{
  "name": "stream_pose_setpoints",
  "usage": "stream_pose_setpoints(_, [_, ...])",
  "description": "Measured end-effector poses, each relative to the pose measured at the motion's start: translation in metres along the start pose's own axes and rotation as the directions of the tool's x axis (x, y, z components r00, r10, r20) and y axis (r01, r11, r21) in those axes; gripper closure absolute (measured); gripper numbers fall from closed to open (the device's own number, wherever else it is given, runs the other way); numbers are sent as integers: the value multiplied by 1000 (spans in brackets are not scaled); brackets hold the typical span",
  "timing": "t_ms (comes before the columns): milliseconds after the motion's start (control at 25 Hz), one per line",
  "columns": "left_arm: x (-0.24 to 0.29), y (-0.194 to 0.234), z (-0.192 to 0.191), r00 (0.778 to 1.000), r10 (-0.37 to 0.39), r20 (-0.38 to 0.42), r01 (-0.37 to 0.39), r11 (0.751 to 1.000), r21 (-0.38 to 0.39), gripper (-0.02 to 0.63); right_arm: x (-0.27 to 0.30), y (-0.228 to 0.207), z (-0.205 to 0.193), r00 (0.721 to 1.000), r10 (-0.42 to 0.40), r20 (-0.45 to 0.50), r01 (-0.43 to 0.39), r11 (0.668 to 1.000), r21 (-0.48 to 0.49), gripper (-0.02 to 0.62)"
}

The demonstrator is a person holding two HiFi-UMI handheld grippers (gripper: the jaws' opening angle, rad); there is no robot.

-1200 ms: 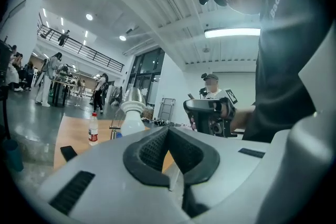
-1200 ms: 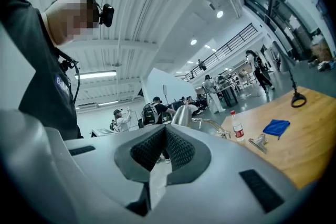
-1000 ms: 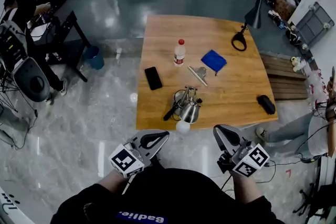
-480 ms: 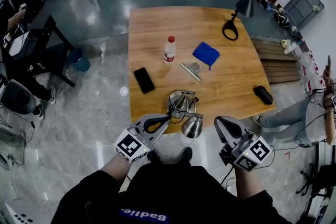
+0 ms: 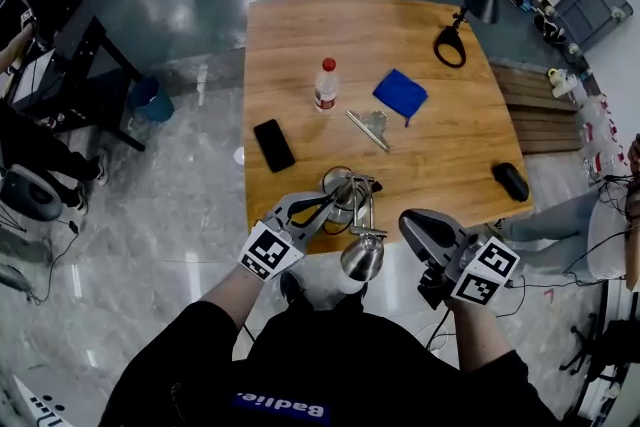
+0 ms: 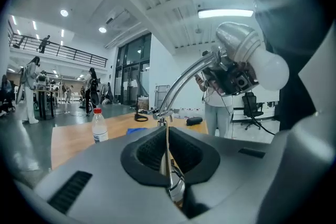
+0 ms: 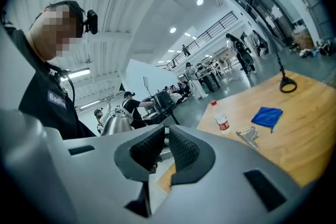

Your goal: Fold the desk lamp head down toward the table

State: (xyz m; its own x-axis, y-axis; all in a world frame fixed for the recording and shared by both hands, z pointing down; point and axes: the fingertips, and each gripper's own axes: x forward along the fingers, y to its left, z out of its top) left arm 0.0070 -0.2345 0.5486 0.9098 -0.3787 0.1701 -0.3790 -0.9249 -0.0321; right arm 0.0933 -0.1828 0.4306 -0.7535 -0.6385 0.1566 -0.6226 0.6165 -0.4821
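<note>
Left claw point(image 5: 322, 203): jaws closed, the pads point(image 6: 148, 150) meeting along a hairline seam, and I see nothing pinched. Its nose sits at the lamp's base point(image 5: 340, 183). I read that as set to steady the foot while the head swings.
Contact: I cannot tell whether it touches the base.
Right claw point(image 5: 412, 223): jaws together or all but, empty. It hangs off the near edge of the table point(image 5: 400, 45), just right of the head point(image 5: 362, 257). My guess is that it is placed to push or take the shade.
Lamp point(image 5: 366, 211): base on the wood at the near edge, head overhanging the edge toward me and carried high on its arm point(image 6: 181, 84). It is not folded down yet.
Lamp build: bright chrome throughout. The arm is a thin curved tube, the base looks like a wire ring, and the shade is bell-shaped. A matt white round bulb point(image 6: 269, 72) pokes out of it.
Claw build: grey moulded shells, black ribbed pads, a marker cube at the rear.
Table build: square, warm wood, smooth top.
Bystanders: bottle point(image 5: 325, 85), cloth point(image 5: 400, 93) and phone point(image 5: 273, 145) lie further in on the table. I judge them out of the head's path.
</note>
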Motion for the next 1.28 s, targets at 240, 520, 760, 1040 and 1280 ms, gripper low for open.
stream_pose_setpoints(240, [32,13,-20,999,-26,-38,26,999,19,514,14,-11,-7,993,107,-58,-91,970,225,471])
stream_pose_setpoints(520, [62,14,-25,995,-80,-55,84,993,83,465,25,-19,-13,975,205,-82,-141,862,486,460])
stream_pose_setpoints(760, [77,7,-31,990,-117,-75,126,983,131,460,41,-16,-22,959,276,-69,-168,744,646,460])
stream_pose_setpoints(1040, [84,5,-34,987,-145,-75,153,981,123,462,64,-5,-17,937,348,-21,-220,638,737,460])
stream_pose_setpoints(1280, [86,5,-30,976,-211,-59,216,973,85,466,66,4,-35,916,384,-112,-197,676,710,474])
